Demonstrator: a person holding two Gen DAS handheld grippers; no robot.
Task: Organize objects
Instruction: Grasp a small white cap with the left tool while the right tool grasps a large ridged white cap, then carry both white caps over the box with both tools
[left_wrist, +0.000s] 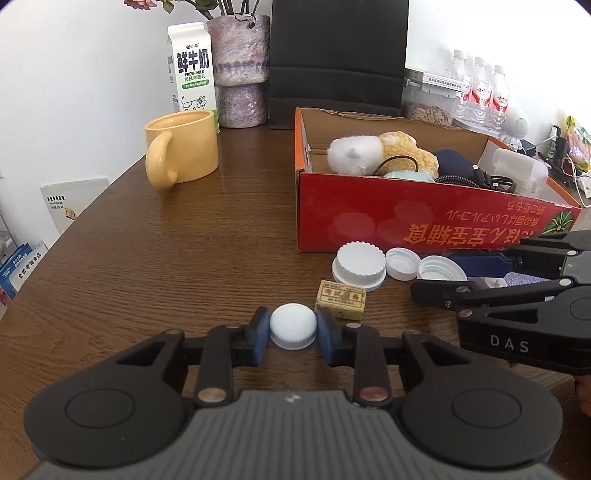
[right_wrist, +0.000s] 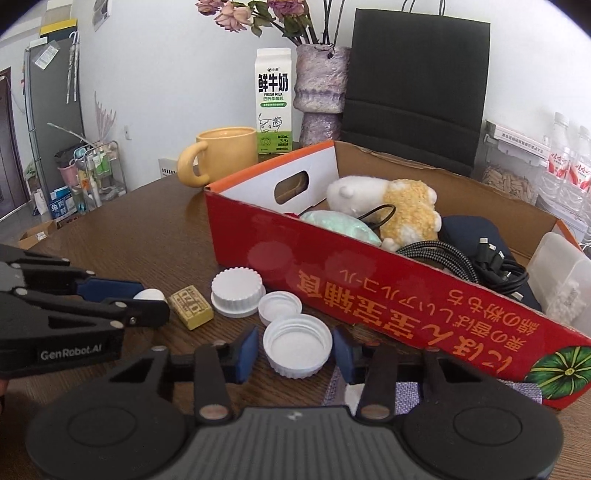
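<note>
My left gripper (left_wrist: 293, 326) is shut on a small white bottle cap (left_wrist: 293, 325) just above the wooden table; it also shows in the right wrist view (right_wrist: 147, 295). My right gripper (right_wrist: 293, 345) is open, its blue pads either side of a large upturned white cap (right_wrist: 298, 345), not touching it. A smaller upturned cap (right_wrist: 279, 307), a big ribbed white lid (right_wrist: 237, 291) and a small yellow eraser box (right_wrist: 191, 306) lie in front of the red cardboard box (right_wrist: 369, 280).
The red box (left_wrist: 406, 218) holds plush toys (left_wrist: 380, 153), cables and a dark pouch. A yellow mug (left_wrist: 183, 149), milk carton (left_wrist: 192, 70), purple vase (left_wrist: 242, 70) and black bag (left_wrist: 338, 62) stand behind. A purple cloth (right_wrist: 410, 393) lies under my right gripper.
</note>
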